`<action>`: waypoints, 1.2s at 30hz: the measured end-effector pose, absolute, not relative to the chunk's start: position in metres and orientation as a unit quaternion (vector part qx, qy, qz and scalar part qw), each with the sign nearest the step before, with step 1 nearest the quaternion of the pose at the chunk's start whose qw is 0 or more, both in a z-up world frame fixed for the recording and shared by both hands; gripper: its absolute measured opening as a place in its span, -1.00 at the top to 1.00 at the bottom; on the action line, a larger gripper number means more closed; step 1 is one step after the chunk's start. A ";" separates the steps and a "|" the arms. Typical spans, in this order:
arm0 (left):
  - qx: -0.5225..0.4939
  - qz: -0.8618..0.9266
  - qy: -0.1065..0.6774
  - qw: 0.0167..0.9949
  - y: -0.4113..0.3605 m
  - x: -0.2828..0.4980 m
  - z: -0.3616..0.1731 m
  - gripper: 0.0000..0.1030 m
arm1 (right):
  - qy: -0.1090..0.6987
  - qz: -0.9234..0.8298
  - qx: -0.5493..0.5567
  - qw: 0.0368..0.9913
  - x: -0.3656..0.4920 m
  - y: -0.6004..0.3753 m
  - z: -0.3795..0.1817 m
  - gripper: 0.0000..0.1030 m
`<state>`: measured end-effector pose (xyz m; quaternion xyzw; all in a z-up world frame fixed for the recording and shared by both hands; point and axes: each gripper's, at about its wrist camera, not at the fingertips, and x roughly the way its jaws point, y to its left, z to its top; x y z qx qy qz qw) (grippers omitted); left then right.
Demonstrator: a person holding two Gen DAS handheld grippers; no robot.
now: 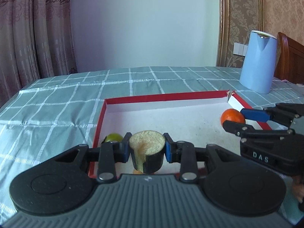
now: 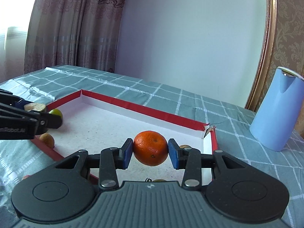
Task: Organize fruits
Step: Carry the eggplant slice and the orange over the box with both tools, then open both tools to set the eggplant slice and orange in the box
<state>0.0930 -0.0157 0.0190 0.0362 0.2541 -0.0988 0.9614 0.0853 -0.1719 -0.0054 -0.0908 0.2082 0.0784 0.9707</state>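
While both hover, orange (image 2: 150, 148) between right tongs (image 2: 150, 153) (clamped)

A home is shown, likely a dining room. Patterned curtains (image 1: 28, 38) are hung at the left, damask wallpaper (image 1: 241, 19) is framed by gilt trim, and a table is covered with a green checked cloth (image 1: 57, 98). At its far right corner a blue kettle (image 1: 257, 62) is set beside a carved wooden chair (image 1: 290, 57).
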 end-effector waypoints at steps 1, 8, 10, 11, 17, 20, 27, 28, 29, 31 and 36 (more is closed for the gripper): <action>0.038 -0.096 0.256 0.961 -0.019 0.098 0.018 0.39 | 0.211 0.080 -0.089 0.970 0.088 -0.172 -0.006 0.23; 0.050 -0.065 0.273 0.958 -0.038 0.136 0.007 0.39 | 0.235 0.087 -0.088 0.964 0.106 -0.169 -0.013 0.23; 0.054 -0.059 0.281 0.956 -0.040 0.144 0.003 0.39 | 0.243 0.089 -0.082 0.962 0.111 -0.169 -0.015 0.23; 0.054 -0.058 0.285 0.955 -0.041 0.148 0.001 0.39 | 0.248 0.091 -0.080 0.961 0.114 -0.169 -0.016 0.23; 0.056 -0.055 0.301 0.950 -0.042 0.160 -0.006 0.39 | 0.259 0.093 -0.066 0.959 0.122 -0.170 -0.017 0.23; 0.053 -0.057 0.313 0.947 -0.042 0.165 -0.010 0.39 | 0.260 0.093 -0.063 0.959 0.123 -0.171 -0.016 0.23; 0.052 -0.052 0.313 0.947 -0.042 0.165 -0.010 0.36 | 0.262 0.093 -0.054 0.959 0.123 -0.173 -0.016 0.22; 0.053 -0.052 0.313 0.947 -0.042 0.165 -0.010 0.32 | 0.263 0.093 -0.051 0.959 0.124 -0.174 -0.016 0.21; 0.053 -0.052 0.313 0.947 -0.042 0.165 -0.010 0.27 | 0.263 0.094 -0.049 0.959 0.125 -0.174 -0.015 0.21; 0.051 -0.054 0.313 0.947 -0.042 0.165 -0.010 0.14 | 0.264 0.093 -0.048 0.959 0.125 -0.174 -0.015 0.21; 0.046 -0.057 0.304 0.950 -0.040 0.161 -0.008 -0.19 | 0.266 0.094 -0.043 0.958 0.125 -0.175 -0.014 0.19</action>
